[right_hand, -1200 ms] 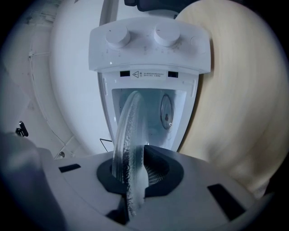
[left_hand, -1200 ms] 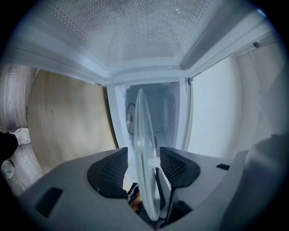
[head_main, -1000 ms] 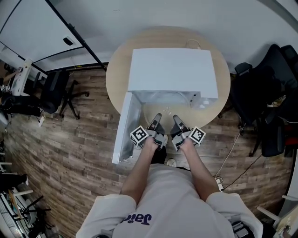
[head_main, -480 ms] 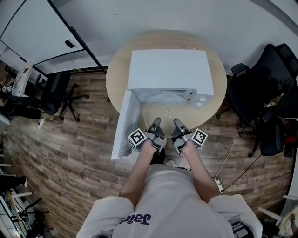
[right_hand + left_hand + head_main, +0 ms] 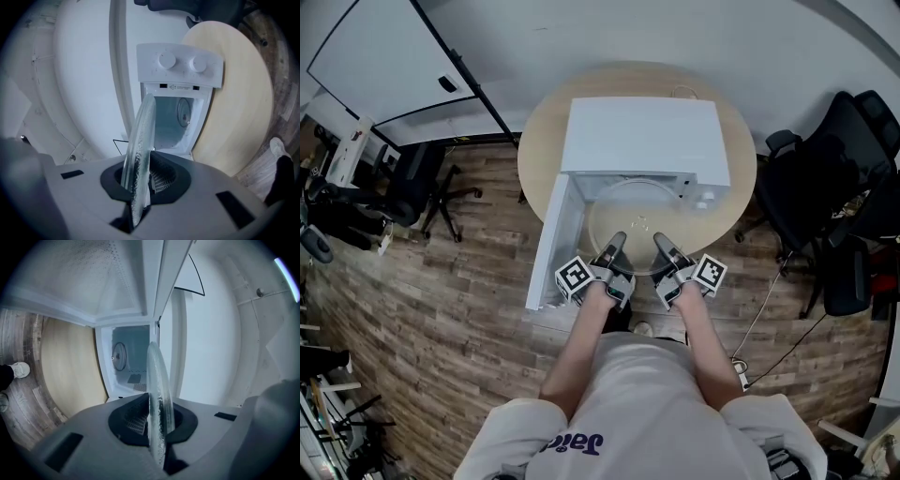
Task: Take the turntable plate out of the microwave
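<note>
The clear glass turntable plate [image 5: 639, 211] hangs level in front of the white microwave [image 5: 645, 141], mostly outside its open cavity. My left gripper [image 5: 616, 244] is shut on the plate's near rim at the left, and my right gripper [image 5: 660, 243] is shut on the near rim at the right. In the left gripper view the plate [image 5: 157, 394] runs edge-on between the pads of my left gripper [image 5: 157, 425], with the empty cavity [image 5: 129, 366] behind it. The right gripper view shows the plate [image 5: 140, 150] clamped in my right gripper [image 5: 138, 183] before the microwave's two knobs [image 5: 180, 61].
The microwave stands on a round wooden table [image 5: 539, 155]. Its door [image 5: 553, 244] swings open to the left, close beside my left gripper. Black office chairs stand to the right [image 5: 825, 206] and left [image 5: 417, 183] on the wood floor.
The plate has slid out of the cavity toward me and lifted, with both grippers drawing back along with it. More of the glass disc now shows in front of the microwave.
</note>
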